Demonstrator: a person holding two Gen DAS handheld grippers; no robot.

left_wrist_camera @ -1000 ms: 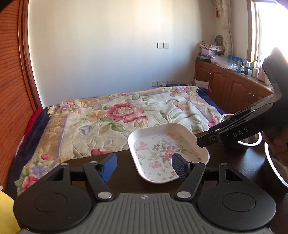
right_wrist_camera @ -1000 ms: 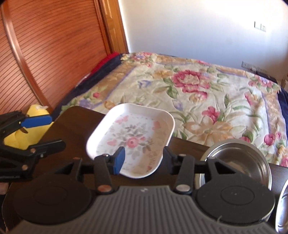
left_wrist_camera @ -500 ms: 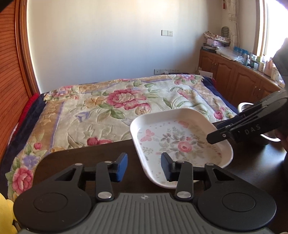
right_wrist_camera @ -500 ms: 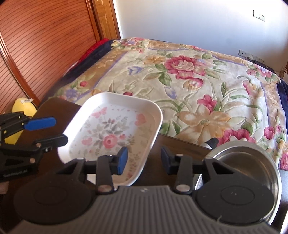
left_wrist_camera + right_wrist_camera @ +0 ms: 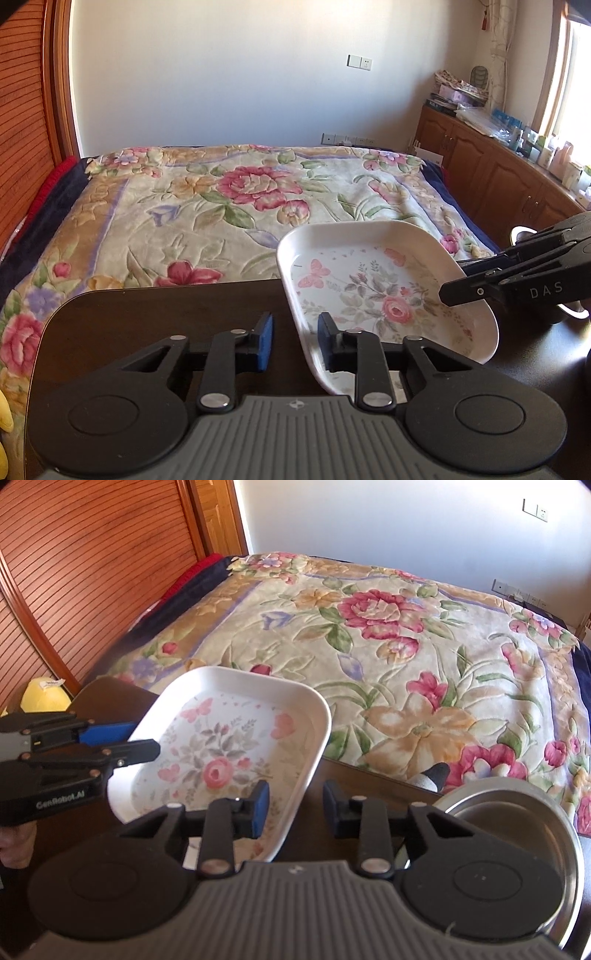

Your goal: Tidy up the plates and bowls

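Observation:
A white square plate with a pink floral print lies on the dark wooden table. My left gripper straddles its near-left rim, and its jaws are closing. The rim is between the pads, with a gap still showing beside the blue pad. My right gripper straddles the plate's right rim the same way, jaws closing and the pads apart from the rim. Each gripper shows in the other's view: the right gripper and the left gripper. A steel bowl sits right of the plate.
Beyond the table's far edge is a bed with a floral blanket. Wooden cabinets run along the right wall and a slatted wooden door stands on the left. A yellow object lies off the table's left corner.
Both grippers have come down and forward onto the plate, so its side rims now lie between their fingers. Both pairs of jaws have narrowed. The plate has stayed on the table.

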